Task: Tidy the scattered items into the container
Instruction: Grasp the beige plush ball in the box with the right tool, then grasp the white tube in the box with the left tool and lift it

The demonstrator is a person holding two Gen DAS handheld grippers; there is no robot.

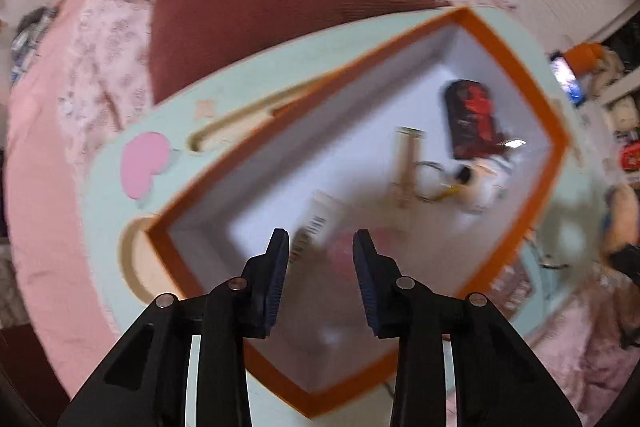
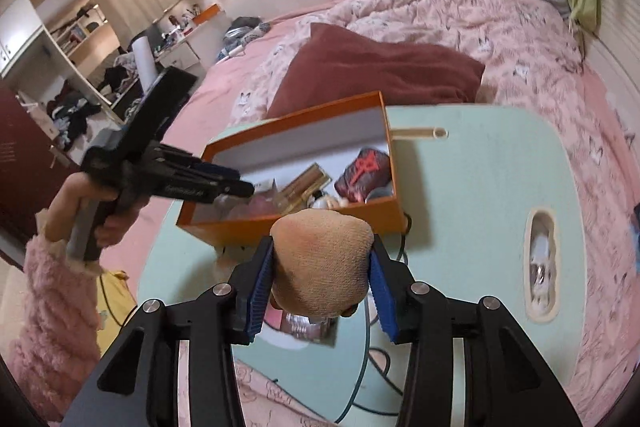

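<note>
An orange box [image 1: 516,67] with a white inside stands on a mint-green lap table [image 1: 112,195]. In it lie a dark pouch with red print [image 1: 474,119], a gold tube [image 1: 406,167], a white tube with a barcode [image 1: 320,217] and a blurred pink item [image 1: 340,259]. My left gripper [image 1: 321,239] hangs open over the box, with nothing pressed between its pads. From the right wrist, that left gripper [image 2: 244,187] reaches over the left end of the box [image 2: 296,119]. My right gripper [image 2: 322,259] is shut on a beige makeup sponge [image 2: 320,259], in front of the box.
The table [image 2: 480,187] rests on a bed with a maroon pillow [image 2: 380,75] and a pink quilt [image 2: 500,27]. A small flat case [image 2: 304,325] and cables [image 2: 372,359] lie at the table's near edge. A slot [image 2: 540,267] holds small things. A pink fuzzy sleeve [image 2: 56,307] is at left.
</note>
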